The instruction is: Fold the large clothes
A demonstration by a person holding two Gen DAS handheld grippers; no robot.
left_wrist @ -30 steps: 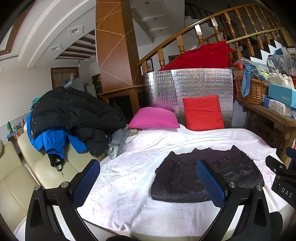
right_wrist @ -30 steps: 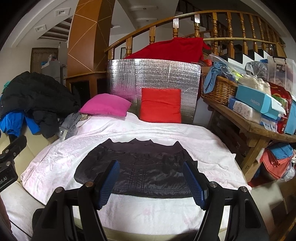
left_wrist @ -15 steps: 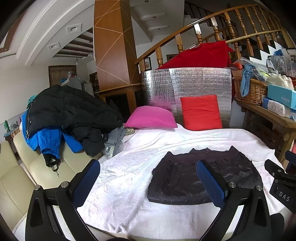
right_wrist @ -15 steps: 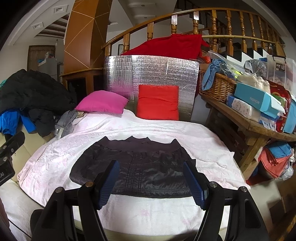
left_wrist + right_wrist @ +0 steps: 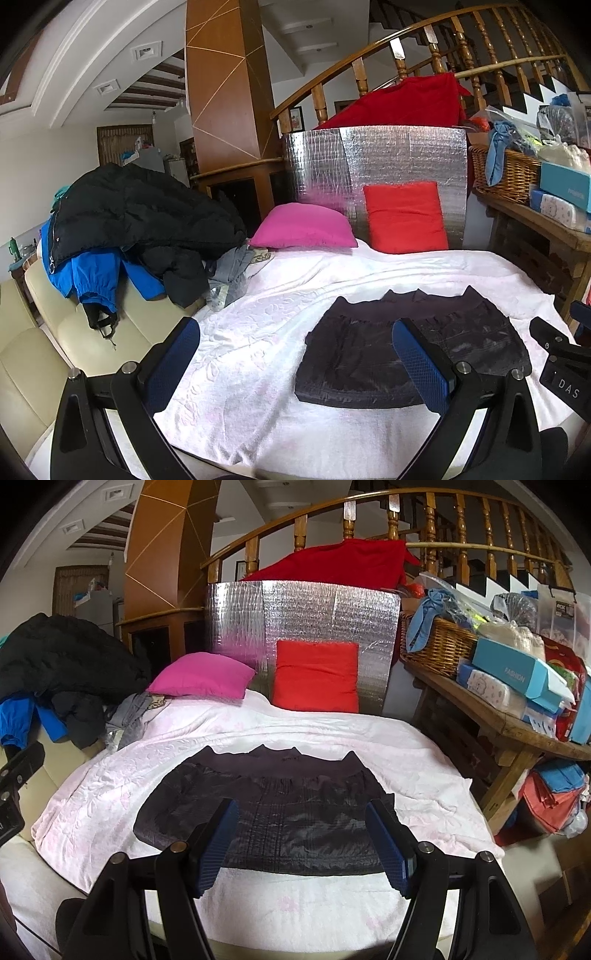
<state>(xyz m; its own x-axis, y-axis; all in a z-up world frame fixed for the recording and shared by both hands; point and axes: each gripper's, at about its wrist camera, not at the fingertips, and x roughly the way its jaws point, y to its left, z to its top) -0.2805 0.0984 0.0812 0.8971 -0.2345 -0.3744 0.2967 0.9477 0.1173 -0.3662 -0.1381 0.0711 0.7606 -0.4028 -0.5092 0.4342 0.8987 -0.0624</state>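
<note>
I see my left gripper (image 5: 295, 354) and right gripper (image 5: 301, 843) both spread wide, holding and touching nothing. The folded dark jacket (image 5: 273, 812) lies flat on the white blanket (image 5: 314, 734), beyond them.

A folded jacket (image 5: 273, 812) is lying on the blanket (image 5: 332, 734), two cushions (image 5: 316, 675) sitting behind it, piled coats (image 5: 136, 218) lying left.

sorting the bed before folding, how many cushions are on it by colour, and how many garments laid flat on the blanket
pink cushion: 1
red cushion: 1
dark garment laid flat on the white blanket: 1
total: 3
</note>
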